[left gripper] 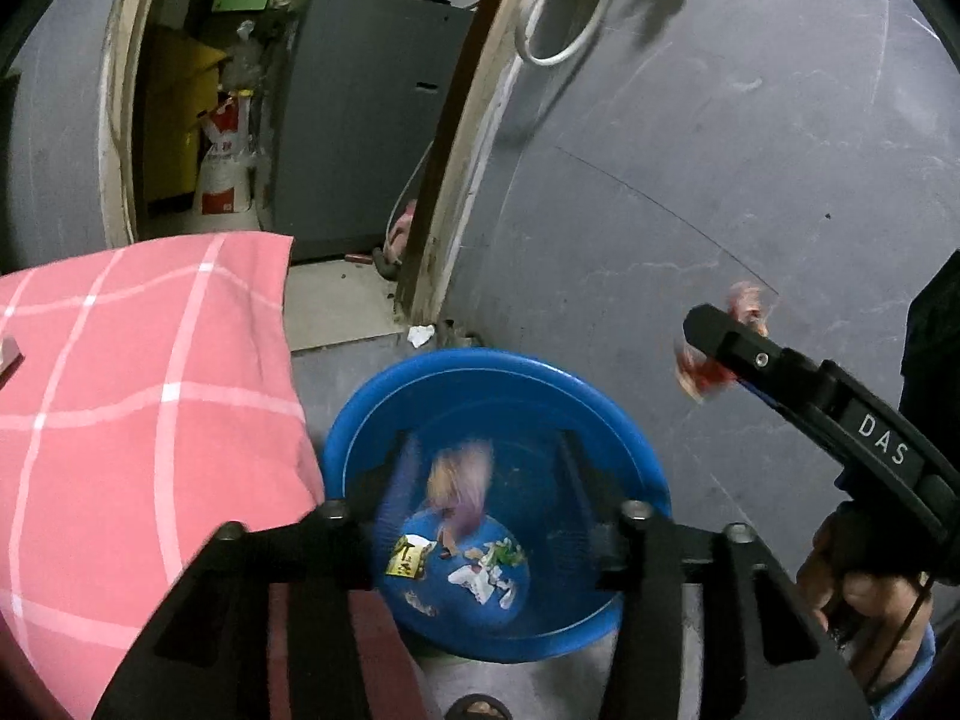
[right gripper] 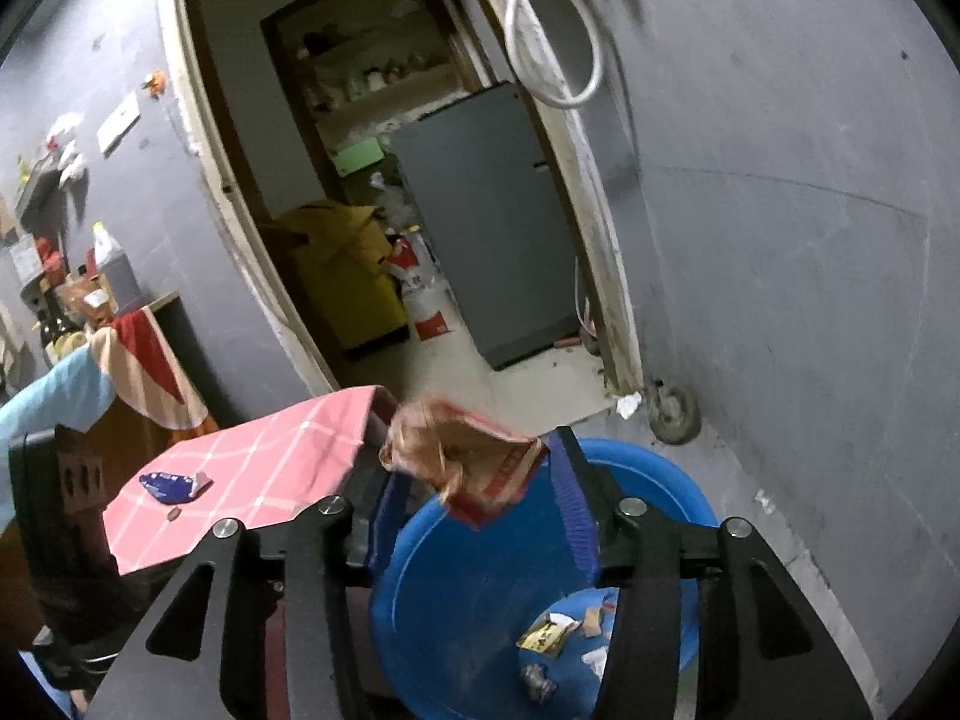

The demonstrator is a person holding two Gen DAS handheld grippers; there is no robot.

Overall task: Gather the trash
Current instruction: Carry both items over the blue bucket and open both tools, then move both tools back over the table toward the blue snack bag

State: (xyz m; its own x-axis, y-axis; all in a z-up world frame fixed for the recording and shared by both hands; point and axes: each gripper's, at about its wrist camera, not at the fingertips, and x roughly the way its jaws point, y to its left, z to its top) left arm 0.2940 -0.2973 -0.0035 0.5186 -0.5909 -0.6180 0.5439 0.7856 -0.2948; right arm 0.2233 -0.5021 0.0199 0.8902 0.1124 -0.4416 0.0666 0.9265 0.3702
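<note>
A blue basin stands on the floor beside the pink checked table, with several scraps of trash in its bottom. My left gripper is open above the basin, and a blurred purple-and-tan wrapper is loose in the air between its fingers. My right gripper is open over the basin, with a crumpled red-and-tan wrapper between its fingers; I cannot tell if a finger still touches it. The right gripper also shows in the left wrist view at the right. A blue wrapper lies on the table.
A grey wall stands right behind the basin. An open doorway leads to a grey fridge, a yellow box and a white-red sack. A white scrap lies on the floor by the door frame. A cluttered shelf stands at far left.
</note>
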